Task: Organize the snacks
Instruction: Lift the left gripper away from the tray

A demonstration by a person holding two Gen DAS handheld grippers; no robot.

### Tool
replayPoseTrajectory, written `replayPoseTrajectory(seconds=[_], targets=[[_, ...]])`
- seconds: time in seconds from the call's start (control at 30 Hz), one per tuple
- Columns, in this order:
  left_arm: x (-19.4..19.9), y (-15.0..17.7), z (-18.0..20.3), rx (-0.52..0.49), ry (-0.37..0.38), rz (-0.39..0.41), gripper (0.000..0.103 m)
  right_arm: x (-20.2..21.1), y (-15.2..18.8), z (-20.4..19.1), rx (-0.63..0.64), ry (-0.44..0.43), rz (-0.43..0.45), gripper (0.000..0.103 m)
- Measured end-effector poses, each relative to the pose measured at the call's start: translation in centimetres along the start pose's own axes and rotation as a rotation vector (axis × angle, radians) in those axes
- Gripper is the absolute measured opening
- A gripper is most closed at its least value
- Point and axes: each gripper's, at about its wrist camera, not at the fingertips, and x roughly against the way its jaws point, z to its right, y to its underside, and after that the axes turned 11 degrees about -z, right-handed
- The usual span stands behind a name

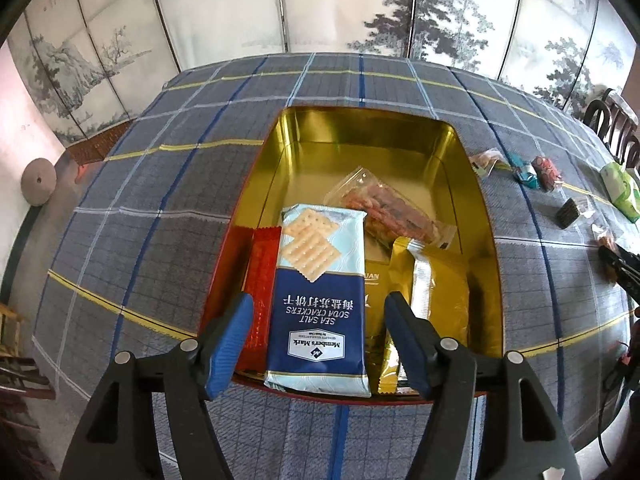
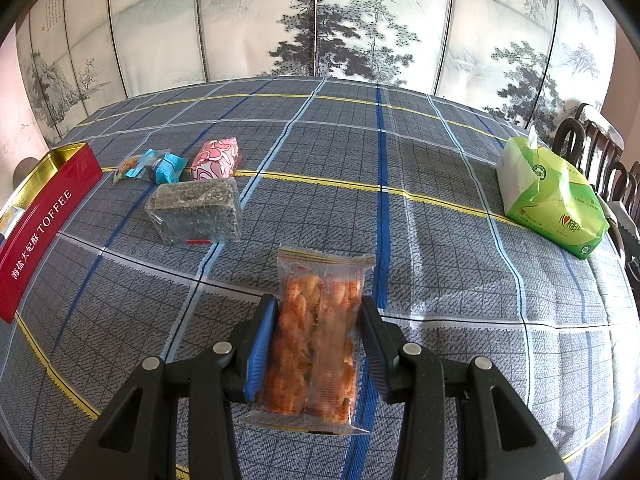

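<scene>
Left wrist view: the left claw hangs over the near end of the gold-lined tin, its blue pads spread wide and clear of the cracker packet that lies between them, resting in the tin with its near end over the rim. No earlier picture is given. Just left of the packet lies a red wrapper, to its right a gold pouch, and beyond the claw a clear bag of orange snacks.

Right wrist view: the right claw is clenched on a clear packet of orange snacks, pads pressing both long sides, above the checked tablecloth. Ahead and to the left lie a dark bar, a pink sweet and a teal sweet. Far left stands the tin's red side; far right lies a green tissue pack.
</scene>
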Motion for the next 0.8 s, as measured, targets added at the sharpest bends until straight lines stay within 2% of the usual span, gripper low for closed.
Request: replayPoseTrajectory(seconds=[0.33, 0.8], targets=[[0.8, 0.4, 0.4, -0.012, -0.006, 0.032, 0.068, 0.1, 0.0, 0.2, -0.005, 0.004, 0.0, 0.043], [2.1, 1.5, -0.9, 0.044, -0.011, 0.056, 0.069, -0.1, -0.9, 0.7, -0.012, 0.007, -0.049, 0.043]])
